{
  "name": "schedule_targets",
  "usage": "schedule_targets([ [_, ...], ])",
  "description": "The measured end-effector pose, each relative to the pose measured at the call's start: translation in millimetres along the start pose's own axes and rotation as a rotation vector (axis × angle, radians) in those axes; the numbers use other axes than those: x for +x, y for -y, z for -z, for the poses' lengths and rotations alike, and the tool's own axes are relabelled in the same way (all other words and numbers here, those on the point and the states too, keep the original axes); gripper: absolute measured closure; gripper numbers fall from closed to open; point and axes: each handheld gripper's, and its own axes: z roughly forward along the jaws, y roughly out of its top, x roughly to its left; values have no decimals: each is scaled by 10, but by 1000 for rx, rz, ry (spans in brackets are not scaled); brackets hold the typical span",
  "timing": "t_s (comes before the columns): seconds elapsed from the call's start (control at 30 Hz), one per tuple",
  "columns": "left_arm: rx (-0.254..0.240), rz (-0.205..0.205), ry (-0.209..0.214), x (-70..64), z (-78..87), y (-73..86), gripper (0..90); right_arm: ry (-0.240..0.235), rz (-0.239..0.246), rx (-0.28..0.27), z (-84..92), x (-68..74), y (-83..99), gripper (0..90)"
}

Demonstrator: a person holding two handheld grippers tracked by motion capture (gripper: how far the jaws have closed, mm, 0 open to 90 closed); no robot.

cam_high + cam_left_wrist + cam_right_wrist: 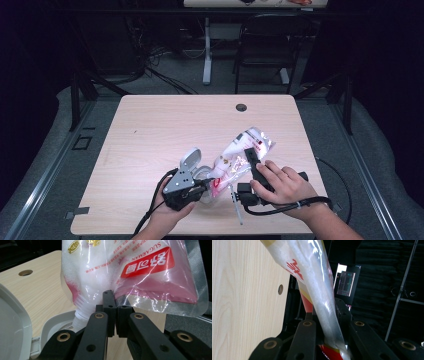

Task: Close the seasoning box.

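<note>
- Nearest to the high view, the person's two hands are coming in at the near edge of the table (pixel 150 125), and each one is holding a gripper on the sugar pouch (pixel 240 155).
- The left gripper (pixel 200 187) is clamping its jaws together on the bottom corner of the pouch, just beside the white threaded spout (pixel 79 311).
- The right gripper (pixel 250 157) is closing its jaws on the flat side of the pouch, higher up from the spout, with the film pinched between them.
- The pouch is being held tilted above the table, spout end low. The spout is pointing down into a clear container (pixel 205 192), whose grey lid (pixel 190 159) is standing open behind it.
- I think the pouch will handle as a soft and quite heavy thing: it is full of white grains, and these are sagging toward the low end.
- The plastic film is looking glossy, so it is probably slippery. A grip on the smooth middle may slide.
- The flat sealed edge and the stiff corner next to the spout seem the best places for holding, because the film is not bulging there.
- If the spout is open, strong squeezing of the body may push the grains out too fast. I cannot tell if there is a cap.
</note>
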Motion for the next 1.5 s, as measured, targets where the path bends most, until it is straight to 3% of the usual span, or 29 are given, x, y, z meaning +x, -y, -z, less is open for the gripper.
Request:
schedule_targets([
  [1.5,-3,-4,10,-19,-3,-25,888,-7,16,14,29,-46,13,829],
])
